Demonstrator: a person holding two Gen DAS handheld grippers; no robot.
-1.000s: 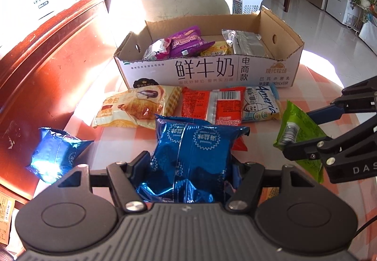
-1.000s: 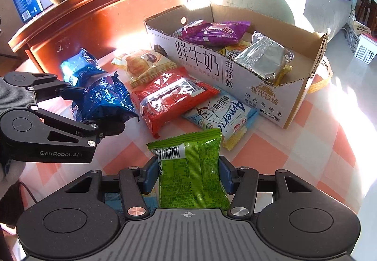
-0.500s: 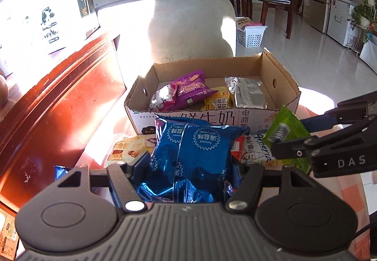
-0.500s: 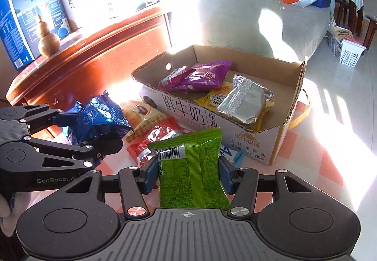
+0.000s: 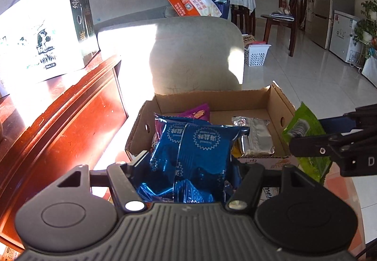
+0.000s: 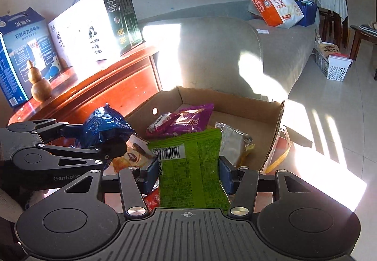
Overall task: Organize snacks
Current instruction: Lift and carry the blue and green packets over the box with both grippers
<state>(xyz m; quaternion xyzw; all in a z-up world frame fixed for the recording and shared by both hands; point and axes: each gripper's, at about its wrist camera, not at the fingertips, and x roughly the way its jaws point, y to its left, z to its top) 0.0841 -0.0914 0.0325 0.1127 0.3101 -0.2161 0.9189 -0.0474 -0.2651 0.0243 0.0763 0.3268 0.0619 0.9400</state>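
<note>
My left gripper [image 5: 192, 166] is shut on a blue snack packet [image 5: 195, 148], held up in front of the open cardboard box [image 5: 212, 98]. My right gripper [image 6: 188, 174] is shut on a green snack packet [image 6: 190, 166], also raised before the box [image 6: 235, 101]. Each gripper shows in the other's view: the right one [image 5: 304, 141] with the green packet [image 5: 304, 124] at the right, the left one [image 6: 110, 141] with the blue packet [image 6: 103, 126] at the left. Inside the box lie a purple packet [image 6: 186, 119] and a silver packet [image 6: 232, 143].
A red-brown wooden cabinet [image 5: 70, 119] stands to the left, with milk cartons [image 6: 94, 25] and a small gourd [image 6: 40, 86] on top. A grey sofa [image 5: 195, 54] rises behind the box. More packets [image 6: 132, 155] lie on the checked tablecloth below the grippers.
Both grippers have risen with their packets and tilted upward, closing in on the box. The snacks on the table have dropped mostly out of view; more of the room shows.
</note>
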